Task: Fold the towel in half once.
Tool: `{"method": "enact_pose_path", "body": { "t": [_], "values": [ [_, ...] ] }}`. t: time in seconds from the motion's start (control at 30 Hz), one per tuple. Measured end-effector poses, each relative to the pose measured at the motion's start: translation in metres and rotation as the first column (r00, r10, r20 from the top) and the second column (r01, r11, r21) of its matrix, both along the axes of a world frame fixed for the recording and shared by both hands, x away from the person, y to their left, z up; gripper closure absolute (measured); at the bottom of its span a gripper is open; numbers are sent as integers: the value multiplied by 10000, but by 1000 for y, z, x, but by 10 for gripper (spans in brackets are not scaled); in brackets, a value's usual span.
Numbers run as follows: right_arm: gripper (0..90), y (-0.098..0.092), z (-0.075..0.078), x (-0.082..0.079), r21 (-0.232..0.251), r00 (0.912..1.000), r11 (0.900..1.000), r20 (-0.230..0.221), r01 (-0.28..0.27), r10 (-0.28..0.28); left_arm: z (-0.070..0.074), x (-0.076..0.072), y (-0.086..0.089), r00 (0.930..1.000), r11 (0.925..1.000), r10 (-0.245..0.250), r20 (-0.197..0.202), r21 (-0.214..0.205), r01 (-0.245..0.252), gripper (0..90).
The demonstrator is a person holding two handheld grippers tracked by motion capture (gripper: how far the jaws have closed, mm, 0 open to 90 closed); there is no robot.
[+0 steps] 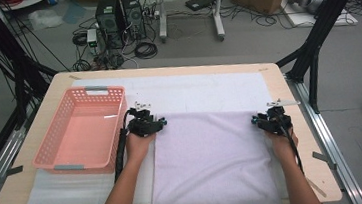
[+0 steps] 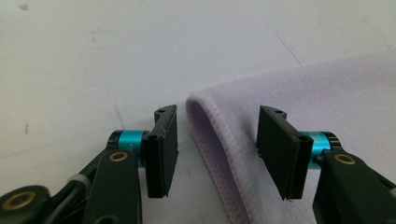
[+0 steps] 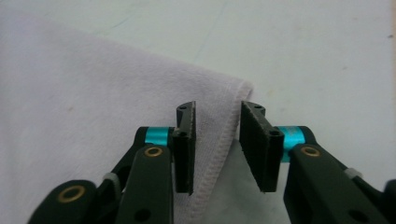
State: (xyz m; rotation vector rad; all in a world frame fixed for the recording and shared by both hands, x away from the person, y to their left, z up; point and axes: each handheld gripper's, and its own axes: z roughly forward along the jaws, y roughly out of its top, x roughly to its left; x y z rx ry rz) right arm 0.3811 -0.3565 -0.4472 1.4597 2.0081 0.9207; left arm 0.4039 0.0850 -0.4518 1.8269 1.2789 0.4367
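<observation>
Lilac towel (image 1: 215, 164) lies flat on the white sheet (image 1: 193, 91) covering the surface (image 1: 289, 96), its near edge hanging over the front. At its far left corner the left claw (image 1: 160, 121) stands half wide, the hemmed corner (image 2: 210, 121) between the pads but untouched. At the far right corner the right claw (image 1: 257, 120) is narrower, astride the stitched edge (image 3: 224, 126) without pressing it. Just left of the towel sits a pink basket (image 1: 67, 143).
</observation>
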Motion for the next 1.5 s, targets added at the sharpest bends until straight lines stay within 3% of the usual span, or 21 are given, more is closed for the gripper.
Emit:
{"method": "enact_pose_path", "body": {
  "t": [0.03,0.1,0.17,0.23,0.27,0.3,0.37,0.4,0.47,0.5,0.57,0.6,0.67,0.8,0.9,1.1,1.13,1.27,1.43,1.5],
  "values": [
    [716,-1,0,2,-57,9998,9998,31,176,-176,0,0,-2,10000,9999,-5,44,170,4,487],
    [692,-4,-1,7,482,9983,9971,-62,582,-580,0,0,-5,9999,9988,-91,115,485,85,491],
    [658,-6,-1,8,702,9983,9958,-107,587,-581,1,0,-5,9997,9973,-127,192,722,112,530],
    [618,-10,0,6,1041,9986,9932,-193,516,-499,1,0,-2,9998,9985,-136,130,523,130,634],
    [600,-12,1,4,1208,9988,9916,-186,463,-444,0,1,0,9994,9992,-351,-15,165,351,725],
    [578,-13,2,1,1308,9991,9905,-181,412,-392,0,1,-2,9993,9993,-362,-43,109,363,830],
    [529,-14,2,-1,1525,9994,9882,-344,142,-90,0,0,-5,9993,9989,-368,67,299,366,844],
    [511,-13,0,-2,1504,9982,9886,-584,-53,142,0,0,-4,9993,9989,-379,43,269,378,849],
    [522,-9,-1,-5,1080,9986,9939,-463,-207,258,0,1,-3,9996,9997,-257,-64,-18,257,855],
    [569,-8,0,-5,924,9987,9954,-428,-240,280,0,1,-3,9998,9998,-195,-72,-79,195,856],
    [838,-5,0,-5,842,9969,9944,-404,-633,669,2,2,-5,9999,9998,-42,133,-197,44,859],
    [864,-1,1,-4,718,9959,9942,-356,-802,829,3,3,-6,9998,9996,59,215,-262,-53,861],
    [875,1,2,-1,490,9959,9952,-277,-844,858,6,3,-7,9975,9979,385,586,-541,-353,862],
    [878,-8,6,7,1010,9994,9943,30,-338,337,11,11,-3,9954,9942,723,627,-838,-669,862],
    [878,-9,9,15,1125,9992,9935,379,-151,109,18,19,-4,9904,9922,892,1052,-958,-792,862],
    [878,-11,17,39,1282,9971,9917,749,7,-104,28,47,-7,9923,9938,930,818,-682,-876,862],
    [878,-11,18,44,1257,9972,9921,748,-2,-93,29,50,-7,9906,9937,957,981,-678,-893,862],
    [877,-12,20,61,1228,9965,9924,807,104,-205,36,69,-9,9906,9942,943,992,-607,-886,861],
    [873,-10,19,72,1214,9962,9922,785,287,-385,34,76,-9,9906,9947,870,1060,-645,-804,843],
    [835,-8,19,73,1247,9957,9916,813,339,-443,34,74,-10,9923,9962,696,1029,-595,-637,768]
  ]
}}
